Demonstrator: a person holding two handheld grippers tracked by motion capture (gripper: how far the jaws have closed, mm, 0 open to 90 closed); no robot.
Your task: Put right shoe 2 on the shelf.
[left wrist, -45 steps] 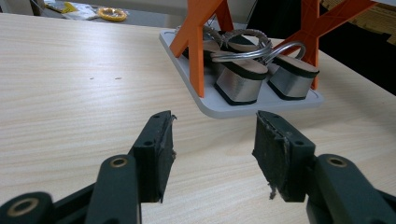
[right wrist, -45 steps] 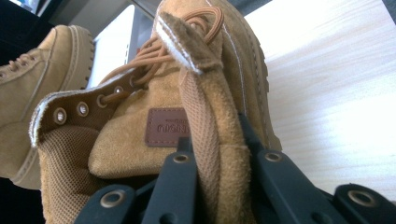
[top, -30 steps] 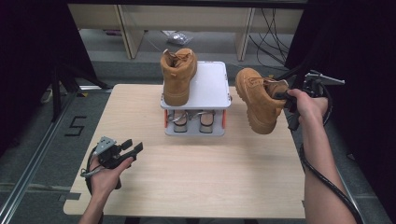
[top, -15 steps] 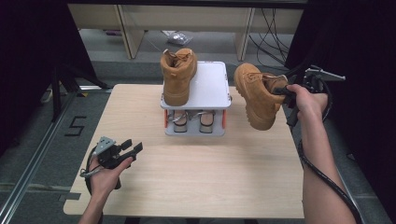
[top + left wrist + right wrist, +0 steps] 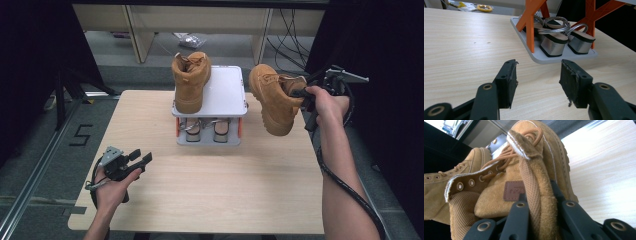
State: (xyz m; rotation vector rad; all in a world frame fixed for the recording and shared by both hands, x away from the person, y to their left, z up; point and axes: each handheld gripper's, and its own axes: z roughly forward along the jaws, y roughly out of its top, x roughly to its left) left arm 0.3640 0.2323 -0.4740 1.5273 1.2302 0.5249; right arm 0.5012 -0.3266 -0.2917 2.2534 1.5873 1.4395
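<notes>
A tan suede boot [image 5: 274, 100] hangs in the air to the right of the rack, toe down. My right gripper [image 5: 301, 93] is shut on the back of its collar. In the right gripper view the black jaws pinch the heel strip of that boot [image 5: 536, 167] at my right gripper [image 5: 541, 217]. The matching boot [image 5: 190, 81] stands upright on the left half of the rack's white top shelf [image 5: 227, 90], also visible as the second boot [image 5: 436, 192]. My left gripper [image 5: 141, 161] rests low over the table's front left, open and holding nothing [image 5: 537, 77].
Two silver-heeled sandals [image 5: 203, 130] [image 5: 554, 42] sit on the rack's lower tray [image 5: 541, 58] between orange legs [image 5: 531, 22]. The wooden table [image 5: 215, 185] spreads in front of the rack. A cable [image 5: 345, 187] trails along the right forearm.
The held boot and my right gripper have drifted slightly left, toward the rack. The left gripper has stayed where it was.
</notes>
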